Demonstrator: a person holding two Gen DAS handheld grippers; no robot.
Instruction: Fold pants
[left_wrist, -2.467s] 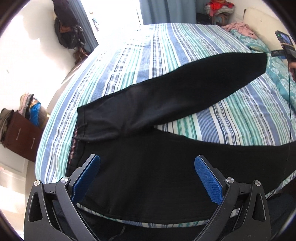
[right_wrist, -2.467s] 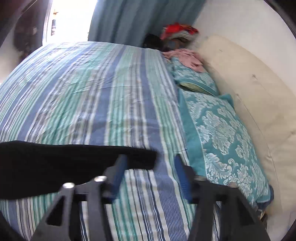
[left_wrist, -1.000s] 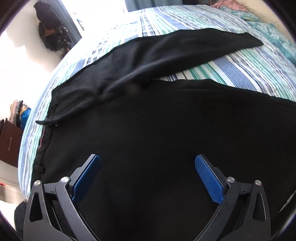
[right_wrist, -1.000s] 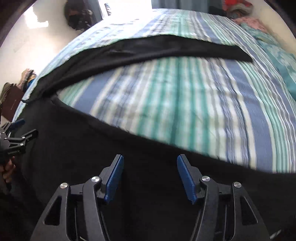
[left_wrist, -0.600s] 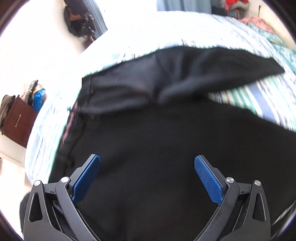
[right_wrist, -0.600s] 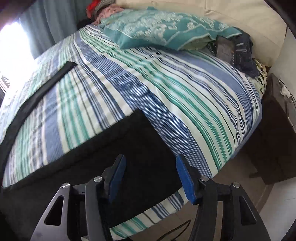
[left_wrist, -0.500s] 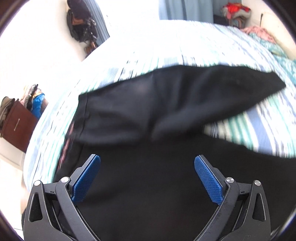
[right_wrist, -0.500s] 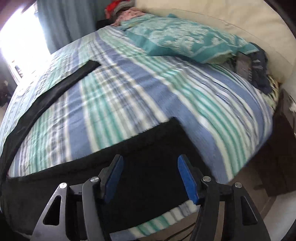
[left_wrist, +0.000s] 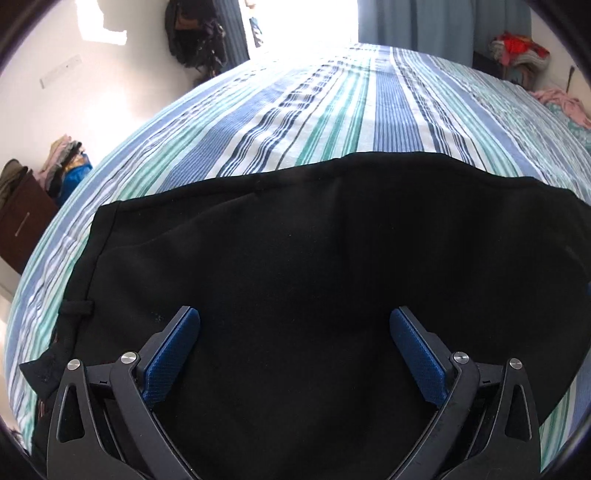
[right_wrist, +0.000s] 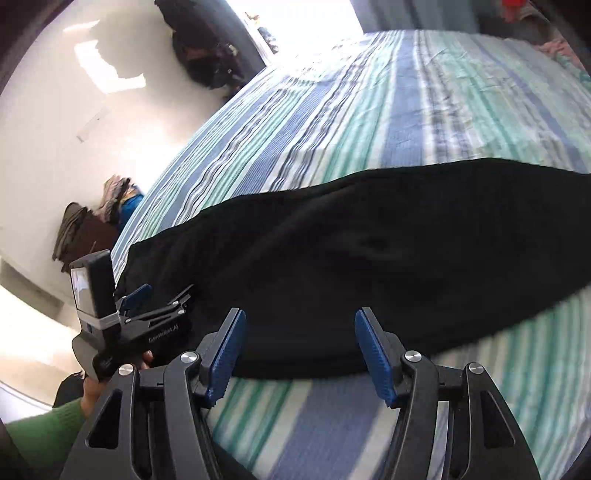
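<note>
- The bed (left_wrist: 369, 110) fills most of both views, under a sheet striped in blue, teal and white; its far right corner is cut off by the lens edge, and the stripes are smeared by blur in the right wrist view.
- The black pants (left_wrist: 314, 258) lie flat along the near edge of the bed as one long dark slab of matte cloth (folds inside it are hard to make out); a belt loop and the waistband edge show at the left end, and the right end runs out of frame in both views.
- The left gripper (left_wrist: 295, 343) hangs over the waist end, its blue ribbed pads wide apart, nothing between them.
- The right gripper (right_wrist: 299, 343) hovers at the pants' near hem, pads apart, not pinching cloth.
- A green sleeve (right_wrist: 40, 424) shows at the lower left corner of the right wrist view.
- A brown dresser (left_wrist: 18, 221), heaped with clothes, is half cut off.
</note>
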